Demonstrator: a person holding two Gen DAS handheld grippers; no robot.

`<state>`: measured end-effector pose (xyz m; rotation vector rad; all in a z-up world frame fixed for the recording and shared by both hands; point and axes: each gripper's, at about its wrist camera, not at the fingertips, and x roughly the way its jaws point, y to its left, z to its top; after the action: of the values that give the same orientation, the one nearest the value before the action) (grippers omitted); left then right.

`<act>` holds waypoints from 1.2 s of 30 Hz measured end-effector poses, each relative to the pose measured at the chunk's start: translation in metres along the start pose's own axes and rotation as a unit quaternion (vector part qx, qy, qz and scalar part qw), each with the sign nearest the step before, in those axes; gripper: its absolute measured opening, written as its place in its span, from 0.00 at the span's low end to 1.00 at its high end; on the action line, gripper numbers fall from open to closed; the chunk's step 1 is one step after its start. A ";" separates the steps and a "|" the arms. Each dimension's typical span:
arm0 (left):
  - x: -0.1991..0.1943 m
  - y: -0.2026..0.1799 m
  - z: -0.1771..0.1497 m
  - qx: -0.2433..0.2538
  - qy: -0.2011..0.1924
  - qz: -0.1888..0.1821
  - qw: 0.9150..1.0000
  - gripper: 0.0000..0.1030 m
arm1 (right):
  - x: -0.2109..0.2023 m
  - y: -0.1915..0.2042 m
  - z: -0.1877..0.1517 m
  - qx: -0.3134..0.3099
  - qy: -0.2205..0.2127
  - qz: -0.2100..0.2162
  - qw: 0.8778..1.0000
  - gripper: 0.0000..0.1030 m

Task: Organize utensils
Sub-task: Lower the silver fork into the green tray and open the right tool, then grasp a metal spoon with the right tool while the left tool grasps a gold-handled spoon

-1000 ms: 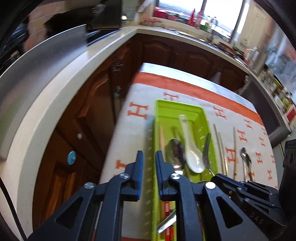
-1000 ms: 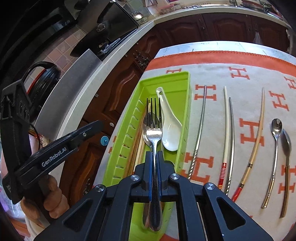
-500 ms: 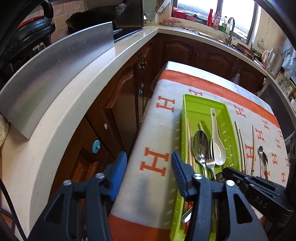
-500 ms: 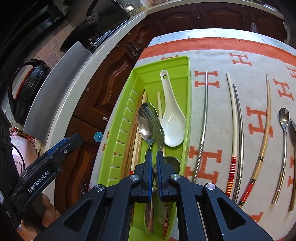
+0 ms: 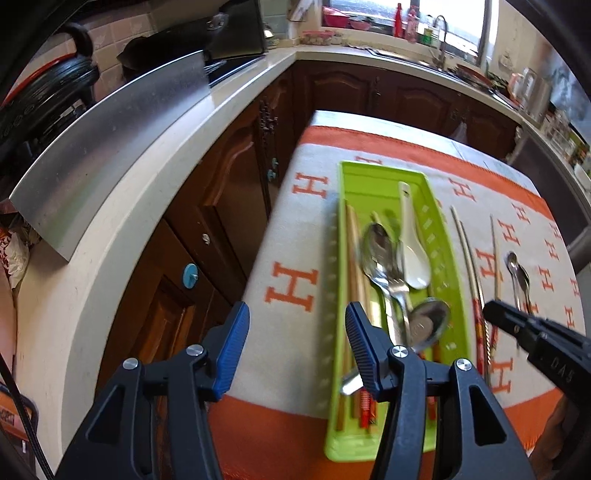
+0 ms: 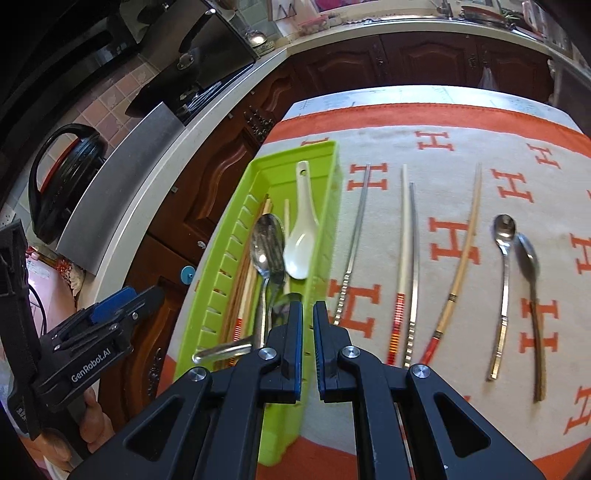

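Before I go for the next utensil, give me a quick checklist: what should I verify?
1. Right gripper empty: ok, shut on nothing.
2. Left gripper empty: ok, jaws have just been opening, nothing between.
3. Fork inside green tray: ok, lying over the metal spoon.
4. Cloth cleared of utensils: not ok, chopsticks and two small spoons lie there.
5. Right jaws ready to grasp: not ok, need opening.

Dark wooden cabinets [image 5: 369, 96] under a pale countertop [image 5: 122, 206], steel panel [image 5: 110, 147], window [image 5: 369, 14] beyond.
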<state>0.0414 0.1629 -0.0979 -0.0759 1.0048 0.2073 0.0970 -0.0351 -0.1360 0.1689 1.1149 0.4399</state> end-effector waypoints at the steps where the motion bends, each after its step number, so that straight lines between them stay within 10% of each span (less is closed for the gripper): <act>1: -0.003 -0.008 -0.003 0.008 0.000 -0.002 1.000 0.51 | -0.006 -0.005 -0.002 0.003 -0.004 -0.003 1.000 0.06; 21: -0.020 -0.154 -0.022 0.073 -0.004 -0.119 0.990 0.60 | -0.097 -0.141 -0.035 0.067 -0.083 -0.070 0.992 0.19; 36: 0.022 -0.187 -0.020 0.070 0.027 -0.106 0.992 0.60 | -0.037 -0.171 -0.008 0.015 -0.040 -0.117 0.992 0.20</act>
<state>0.0755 -0.0203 -0.1333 -0.0605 1.0556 -0.0589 0.1204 -0.2055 -0.1687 0.0802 1.0486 0.2042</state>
